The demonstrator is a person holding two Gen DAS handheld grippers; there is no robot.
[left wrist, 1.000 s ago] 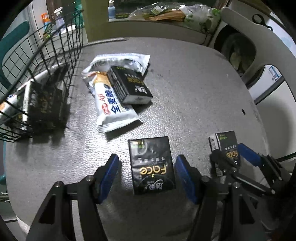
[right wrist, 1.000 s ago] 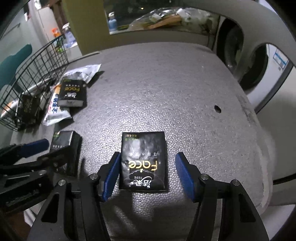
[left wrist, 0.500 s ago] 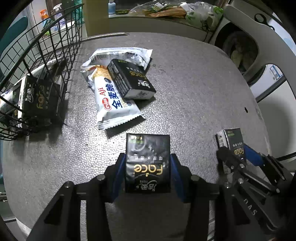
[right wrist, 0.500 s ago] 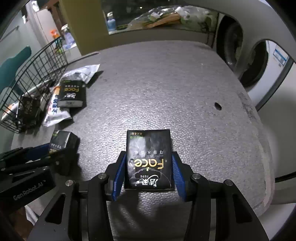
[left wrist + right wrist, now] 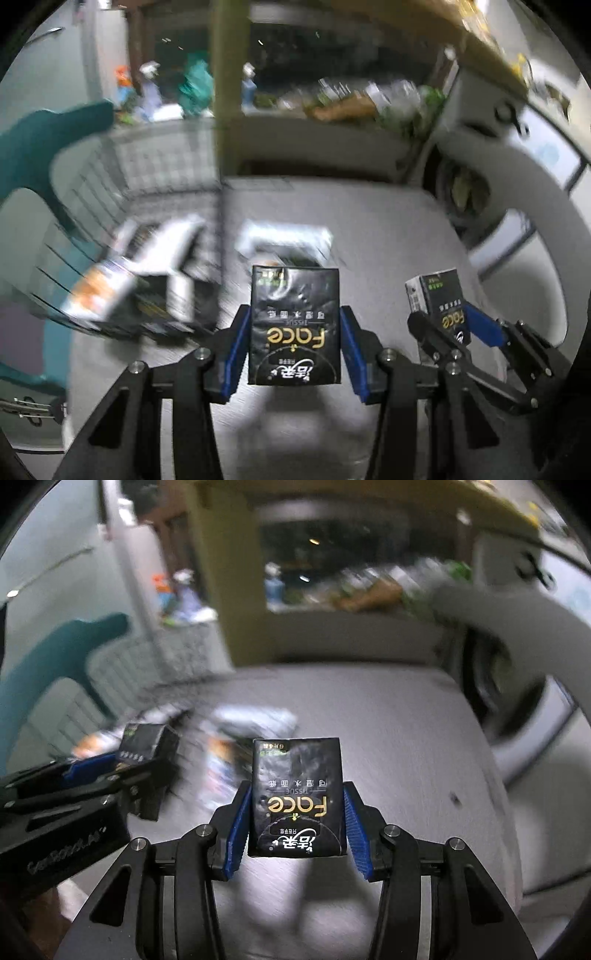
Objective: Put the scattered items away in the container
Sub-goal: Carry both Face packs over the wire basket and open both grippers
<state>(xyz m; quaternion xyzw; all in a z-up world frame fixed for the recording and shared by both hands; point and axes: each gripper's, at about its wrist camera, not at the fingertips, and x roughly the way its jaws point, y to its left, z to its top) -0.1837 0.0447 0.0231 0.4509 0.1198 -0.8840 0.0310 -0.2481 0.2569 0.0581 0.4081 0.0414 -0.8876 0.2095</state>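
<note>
Both tissue packs [image 5: 294, 325] [image 5: 296, 799] lifted; basket [image 5: 155, 221] blurred left.

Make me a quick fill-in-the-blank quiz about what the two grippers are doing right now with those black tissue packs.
1. The left gripper is shut on a black ____ pack.
2. The gold word printed on the right gripper's pack reads ____.
3. Both held packs are lifted off the grey ____.
4. Left of the left gripper stands a wire ____ with items inside.

Missing words: tissue; Face; table; basket
</note>
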